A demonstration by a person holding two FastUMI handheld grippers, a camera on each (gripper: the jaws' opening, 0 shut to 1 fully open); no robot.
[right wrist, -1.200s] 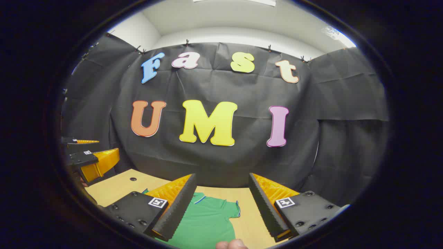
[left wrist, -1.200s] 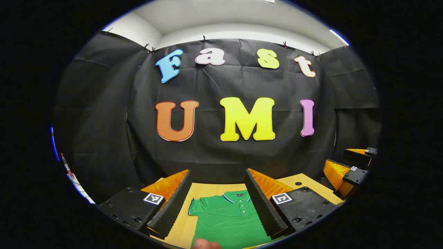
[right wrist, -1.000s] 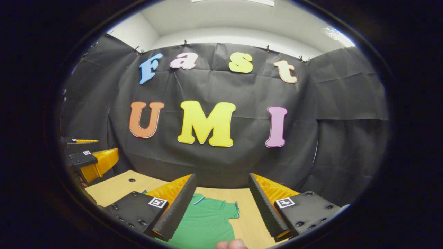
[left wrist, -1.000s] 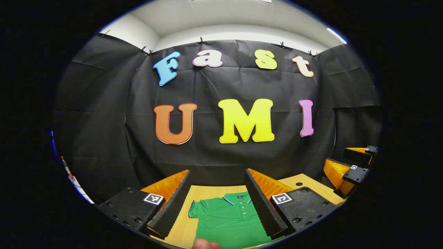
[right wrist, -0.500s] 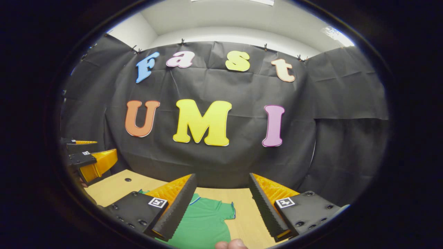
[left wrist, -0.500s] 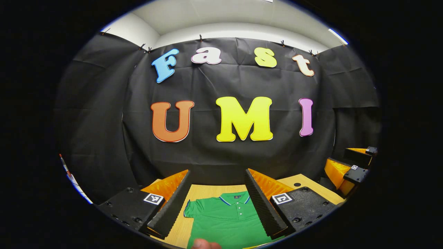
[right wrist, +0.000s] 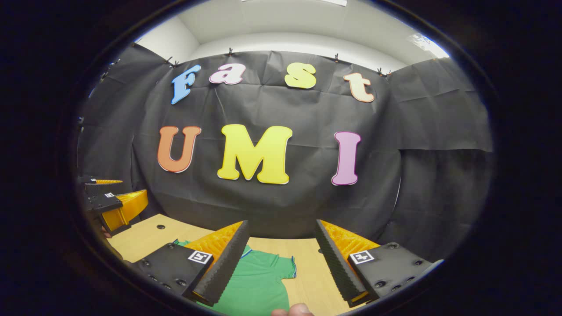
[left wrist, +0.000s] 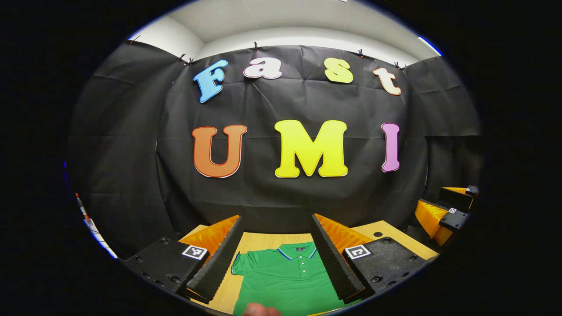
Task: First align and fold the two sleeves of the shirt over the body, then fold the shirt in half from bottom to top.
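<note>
Bright, sharp, edges fisheye-warped

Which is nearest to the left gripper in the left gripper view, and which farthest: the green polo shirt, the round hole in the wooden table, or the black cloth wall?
From the left gripper, jaws open:
1. Green polo shirt, lying flat on the wooden table, between and just beyond the fingers.
2. Round hole in the table, farther off to the right.
3. Black cloth wall, behind the table's far edge.
</note>
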